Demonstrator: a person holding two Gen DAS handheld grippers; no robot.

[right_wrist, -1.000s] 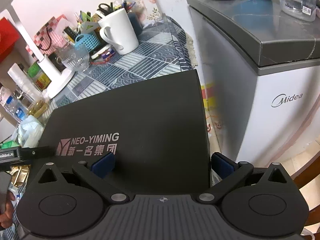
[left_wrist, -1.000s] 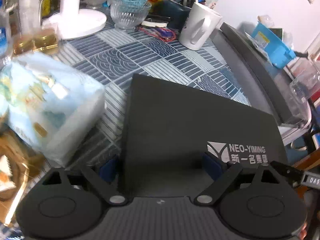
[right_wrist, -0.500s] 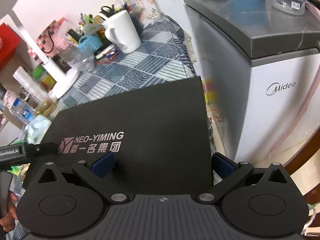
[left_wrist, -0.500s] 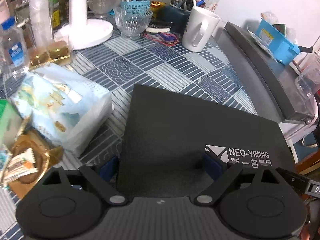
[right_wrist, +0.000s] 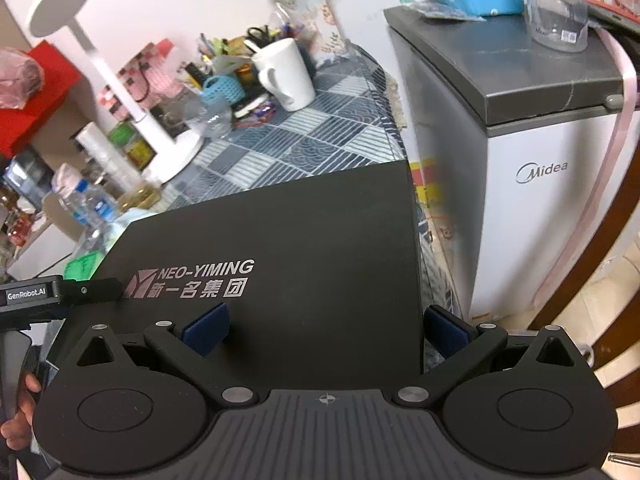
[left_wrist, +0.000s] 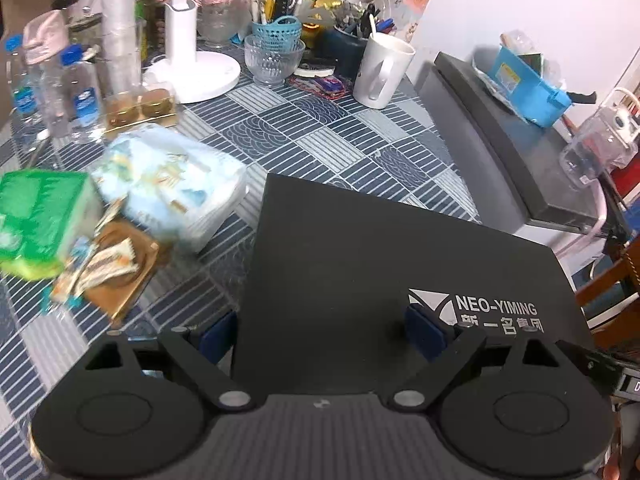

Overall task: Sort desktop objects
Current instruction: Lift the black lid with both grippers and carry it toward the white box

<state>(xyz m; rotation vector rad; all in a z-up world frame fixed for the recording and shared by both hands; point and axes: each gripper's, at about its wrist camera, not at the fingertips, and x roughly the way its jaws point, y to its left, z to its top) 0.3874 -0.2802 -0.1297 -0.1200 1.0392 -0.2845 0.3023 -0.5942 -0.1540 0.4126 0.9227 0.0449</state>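
A flat black box (left_wrist: 380, 264) printed NEO-YIMING is held between both grippers above the patterned tablecloth (left_wrist: 304, 136). My left gripper (left_wrist: 322, 334) grips its left near corner, one blue pad under the edge and one on top. My right gripper (right_wrist: 326, 330) grips the box (right_wrist: 288, 248) at its right near corner the same way. A tissue pack (left_wrist: 168, 184), a green packet (left_wrist: 40, 216) and a gold tray of snacks (left_wrist: 116, 272) lie left of the box.
A white mug (left_wrist: 382, 70), glass bowl (left_wrist: 274, 60), blue basket (left_wrist: 276, 34), lamp base (left_wrist: 196, 76) and water bottles (left_wrist: 84, 100) stand at the table's back. A grey-topped Midea freezer (right_wrist: 520, 128) stands right of the table, with a blue bin (left_wrist: 528, 84).
Both grippers have lifted and drawn back with the black box, so more of the table shows. The tissue pack, green packet and snack tray have come into the left view.
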